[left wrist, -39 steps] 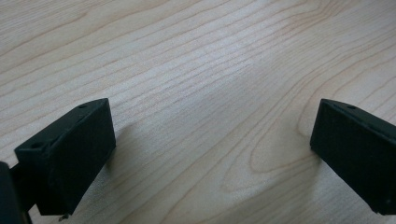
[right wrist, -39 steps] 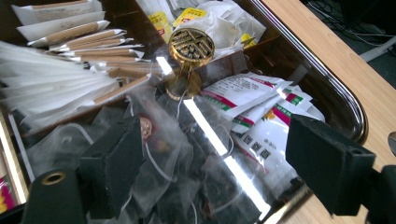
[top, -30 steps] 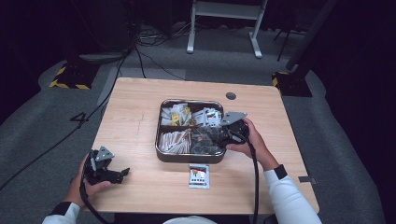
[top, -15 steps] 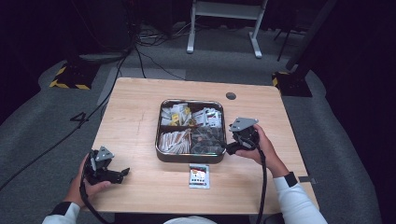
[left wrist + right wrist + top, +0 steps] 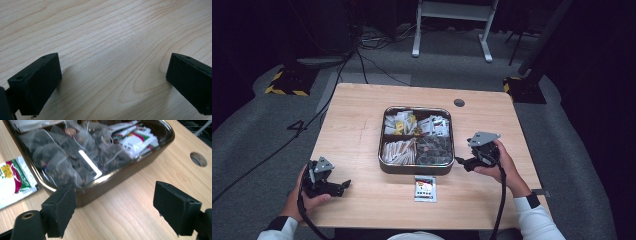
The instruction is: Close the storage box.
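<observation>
- The table (image 5: 362, 115) is pale wood with a clear grain, and a round cable hole (image 5: 459, 102) sits in its far edge, beyond the right gripper (image 5: 460, 162).
- Around it lie grey carpet, black cables, yellow-and-black striped blocks and a white stand's legs, in a dark room.
- The metal tray (image 5: 417, 169) stands just left of the right gripper, whose jaws are spread wide and hold nothing; in the right gripper view its dark rim is close ahead of the jaws.
- It has four compartments: mesh tea bags (image 5: 62, 152) nearest the right gripper, white-and-red sachets (image 5: 136, 138) beyond them.
- One flat sachet (image 5: 425, 188) lies on the wood just in front of the tray, between the two grippers.
- The left gripper (image 5: 344, 185) rests on bare wood well left of the tray, jaws wide apart and empty.
</observation>
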A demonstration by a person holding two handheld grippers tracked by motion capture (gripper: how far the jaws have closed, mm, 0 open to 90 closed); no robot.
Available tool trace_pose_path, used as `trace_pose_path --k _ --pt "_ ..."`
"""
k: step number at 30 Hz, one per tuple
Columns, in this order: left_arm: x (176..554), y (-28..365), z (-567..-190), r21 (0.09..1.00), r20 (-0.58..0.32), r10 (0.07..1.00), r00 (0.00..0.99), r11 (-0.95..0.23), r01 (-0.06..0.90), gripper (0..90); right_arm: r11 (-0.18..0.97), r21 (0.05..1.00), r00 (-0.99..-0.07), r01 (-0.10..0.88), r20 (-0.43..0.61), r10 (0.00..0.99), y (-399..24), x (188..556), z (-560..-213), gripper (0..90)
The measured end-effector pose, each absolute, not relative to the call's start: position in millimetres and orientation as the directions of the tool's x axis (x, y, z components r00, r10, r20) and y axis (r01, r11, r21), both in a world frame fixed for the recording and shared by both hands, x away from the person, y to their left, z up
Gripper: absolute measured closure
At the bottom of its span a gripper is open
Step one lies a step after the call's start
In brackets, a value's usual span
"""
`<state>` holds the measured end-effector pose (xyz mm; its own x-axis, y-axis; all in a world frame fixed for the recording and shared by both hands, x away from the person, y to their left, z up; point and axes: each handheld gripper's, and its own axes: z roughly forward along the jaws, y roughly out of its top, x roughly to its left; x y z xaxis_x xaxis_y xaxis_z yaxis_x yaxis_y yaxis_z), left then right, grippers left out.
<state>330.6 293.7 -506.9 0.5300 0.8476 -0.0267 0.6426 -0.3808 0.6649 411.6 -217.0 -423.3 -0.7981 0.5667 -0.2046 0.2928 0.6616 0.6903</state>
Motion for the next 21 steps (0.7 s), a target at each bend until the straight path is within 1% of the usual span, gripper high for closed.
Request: trace_pose_path --k 21 --pt "331.5 293.9 -506.5 0.661 -0.025 0.845 0.535 -0.387 0.643 0.1 0.658 0.652 -0.76 0.376 -0.19 0.621 -262.7 398.7 -451.8 19.4"
